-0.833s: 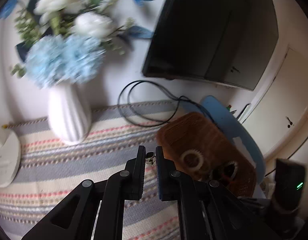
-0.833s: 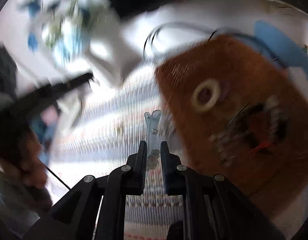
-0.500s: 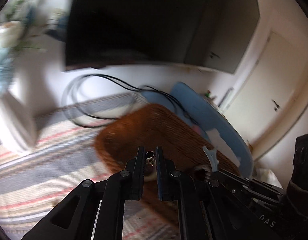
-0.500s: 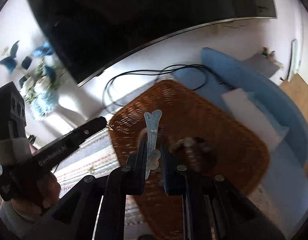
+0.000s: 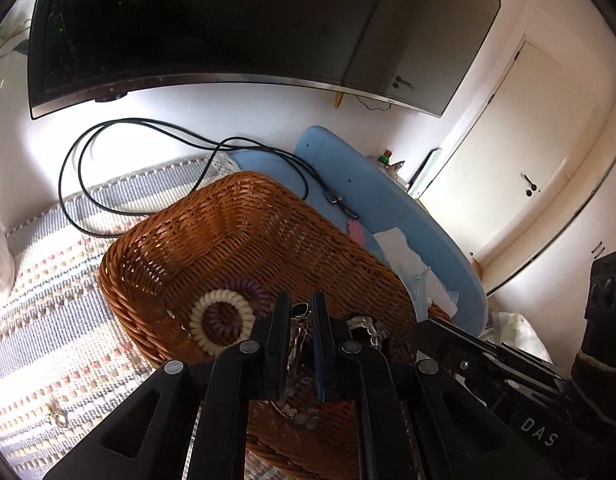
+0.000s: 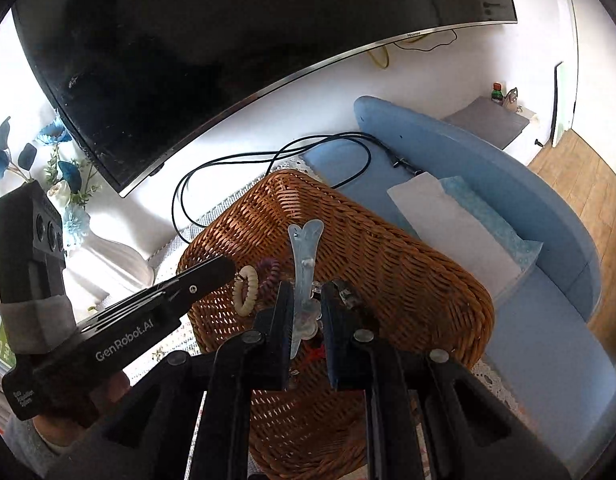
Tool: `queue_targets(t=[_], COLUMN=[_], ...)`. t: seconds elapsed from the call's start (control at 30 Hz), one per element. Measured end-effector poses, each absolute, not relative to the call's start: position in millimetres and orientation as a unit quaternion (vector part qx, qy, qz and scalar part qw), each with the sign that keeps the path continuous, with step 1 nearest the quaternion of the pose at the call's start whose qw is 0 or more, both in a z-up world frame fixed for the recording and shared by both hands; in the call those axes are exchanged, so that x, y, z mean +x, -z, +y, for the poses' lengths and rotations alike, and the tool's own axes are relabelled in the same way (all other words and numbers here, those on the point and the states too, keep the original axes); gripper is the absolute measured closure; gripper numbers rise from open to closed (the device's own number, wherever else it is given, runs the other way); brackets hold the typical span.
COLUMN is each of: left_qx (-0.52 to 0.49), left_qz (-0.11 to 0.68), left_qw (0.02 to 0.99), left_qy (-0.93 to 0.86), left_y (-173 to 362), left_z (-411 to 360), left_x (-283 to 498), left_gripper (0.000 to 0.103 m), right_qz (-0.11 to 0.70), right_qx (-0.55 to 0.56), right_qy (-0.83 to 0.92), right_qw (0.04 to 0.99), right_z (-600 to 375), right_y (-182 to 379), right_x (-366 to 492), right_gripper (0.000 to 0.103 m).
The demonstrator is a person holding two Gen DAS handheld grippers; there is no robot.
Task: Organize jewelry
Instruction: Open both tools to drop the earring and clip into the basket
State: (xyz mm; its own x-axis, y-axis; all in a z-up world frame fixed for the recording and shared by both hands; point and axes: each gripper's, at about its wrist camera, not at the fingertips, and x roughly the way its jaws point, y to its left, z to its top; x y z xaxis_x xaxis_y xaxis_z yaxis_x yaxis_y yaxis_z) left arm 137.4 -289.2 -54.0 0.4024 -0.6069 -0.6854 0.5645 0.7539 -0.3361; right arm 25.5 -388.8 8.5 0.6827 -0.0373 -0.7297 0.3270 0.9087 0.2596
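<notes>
A brown wicker basket (image 5: 212, 232) (image 6: 408, 280) stands on the striped mat. My left gripper (image 5: 299, 312) hangs over its near side, shut on a small piece of jewelry with a black stone and a silvery chain (image 5: 299, 310). My right gripper (image 6: 305, 300) is also above the basket, shut on a pale translucent hair clip (image 6: 304, 248) that sticks up past the fingertips. In the basket lie a cream coil hair tie (image 5: 222, 322) (image 6: 245, 290), a purple coil tie (image 5: 254, 292) (image 6: 268, 270) and a clear bead bracelet (image 5: 368, 326). The left gripper's body (image 6: 140, 316) shows at the left of the right wrist view.
A dark TV screen (image 5: 228, 24) hangs on the white wall, with black cables (image 5: 148, 136) looping below it. A blue curved board (image 5: 388, 208) (image 6: 488, 184) with white paper (image 6: 452, 220) lies right of the basket. A white vase with blue flowers (image 6: 72, 216) stands at left. A small metal piece (image 5: 58, 416) lies on the mat.
Both grippers have swung from the mat and vase side over to the basket, each still holding its item. The views have gone from blurred to sharp.
</notes>
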Motion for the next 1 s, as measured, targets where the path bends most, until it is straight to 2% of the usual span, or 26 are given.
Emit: queue_targets(t=[1.0], left_qx=[-0.026], left_qz=[0.428], left_qw=[0.836], left_qy=[0.343], left_y=[53.2], left_z=[-278.5], left_x=[133.1], left_gripper=[0.093], right_qz=[0.392], right_qx=[0.189], right_qy=[0.132], right_qw=[0.891], right_z=[-399.6], right_y=[-5.1], right_x=[24.0], right_gripper=[0.086])
